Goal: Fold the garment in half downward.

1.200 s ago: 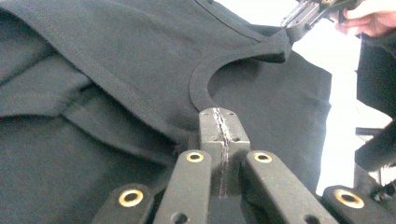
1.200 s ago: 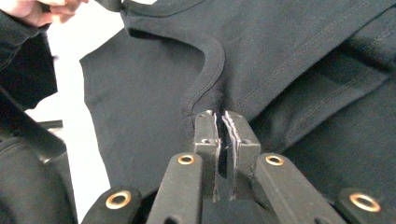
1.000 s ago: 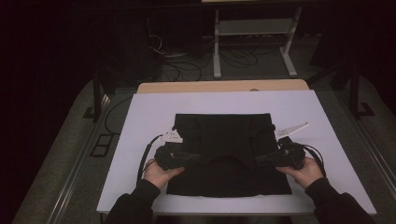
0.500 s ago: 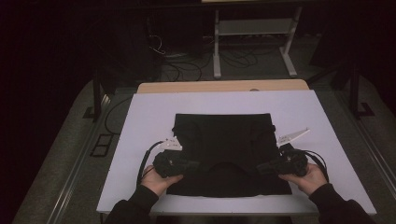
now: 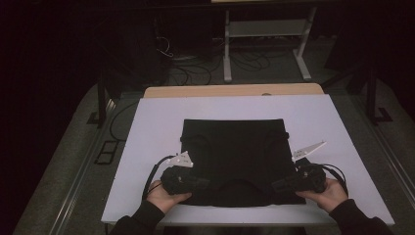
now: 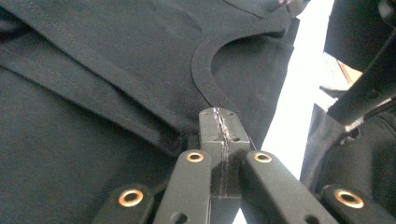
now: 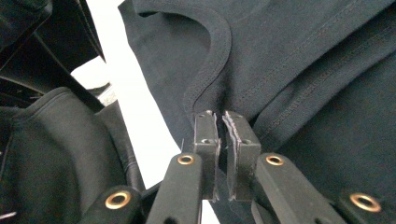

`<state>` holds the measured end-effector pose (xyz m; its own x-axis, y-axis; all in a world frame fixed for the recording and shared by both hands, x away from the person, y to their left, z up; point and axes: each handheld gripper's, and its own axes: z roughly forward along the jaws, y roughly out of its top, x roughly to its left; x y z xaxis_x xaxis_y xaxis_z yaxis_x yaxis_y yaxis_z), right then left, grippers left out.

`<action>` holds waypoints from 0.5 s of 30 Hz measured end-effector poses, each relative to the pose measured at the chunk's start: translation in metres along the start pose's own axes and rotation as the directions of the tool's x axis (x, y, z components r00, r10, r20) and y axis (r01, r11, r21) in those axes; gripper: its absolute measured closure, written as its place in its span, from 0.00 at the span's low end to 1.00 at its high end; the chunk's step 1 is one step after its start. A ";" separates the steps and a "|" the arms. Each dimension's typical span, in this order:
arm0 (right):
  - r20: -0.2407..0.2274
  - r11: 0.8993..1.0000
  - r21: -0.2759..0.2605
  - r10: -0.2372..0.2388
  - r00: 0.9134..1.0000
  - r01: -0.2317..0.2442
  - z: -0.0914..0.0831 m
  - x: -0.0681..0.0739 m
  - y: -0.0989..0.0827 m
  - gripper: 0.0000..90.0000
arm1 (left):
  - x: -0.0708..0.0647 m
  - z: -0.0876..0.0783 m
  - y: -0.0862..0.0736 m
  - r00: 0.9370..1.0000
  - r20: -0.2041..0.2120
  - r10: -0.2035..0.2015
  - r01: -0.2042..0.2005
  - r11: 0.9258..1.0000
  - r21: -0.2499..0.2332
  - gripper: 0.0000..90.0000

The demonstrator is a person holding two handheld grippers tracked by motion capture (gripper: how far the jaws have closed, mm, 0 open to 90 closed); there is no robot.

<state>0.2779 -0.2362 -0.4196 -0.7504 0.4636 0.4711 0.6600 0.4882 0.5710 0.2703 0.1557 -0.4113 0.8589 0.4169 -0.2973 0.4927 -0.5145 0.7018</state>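
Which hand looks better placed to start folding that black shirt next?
Probably neither: it looks like a two-handed move. The left gripper and right gripper are each shut on the black shirt at its near edge, either side of the neckline, equally set.

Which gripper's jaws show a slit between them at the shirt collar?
The right gripper: a thin gap shows between its jaws at the black shirt. The left gripper has its jaws pressed flush together.

Black jaws nearly closed, pinching the dark shirt point(image 7: 289, 60) just below its curved neckline point(image 7: 212, 56); white table point(image 7: 135, 107) visible to the left, beside a dark sleeve point(image 7: 51, 154).
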 end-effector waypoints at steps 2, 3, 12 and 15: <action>-0.006 1.000 0.009 0.000 1.000 0.000 0.000 0.002 -0.002 0.92 | -0.002 0.000 -0.001 1.000 0.006 0.004 -0.004 1.000 0.006 0.99; -0.010 1.000 0.014 0.000 1.000 0.000 0.000 0.003 -0.003 0.92 | -0.002 0.001 -0.002 1.000 0.010 0.006 -0.006 1.000 0.010 0.99; -0.035 0.999 0.049 -0.008 0.999 0.010 0.002 0.009 -0.010 0.92 | -0.009 0.000 -0.010 0.999 0.031 0.028 -0.029 0.998 0.055 0.99; -0.040 0.998 0.057 -0.006 0.999 0.008 0.003 0.010 -0.011 0.92 | -0.011 -0.002 -0.014 0.999 0.035 0.030 -0.032 0.997 0.064 0.99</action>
<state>0.2630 -0.2346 -0.4232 -0.7552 0.4308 0.4940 0.6546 0.5337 0.5354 0.2536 0.1593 -0.4164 0.8775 0.3752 -0.2986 0.4730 -0.5748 0.6678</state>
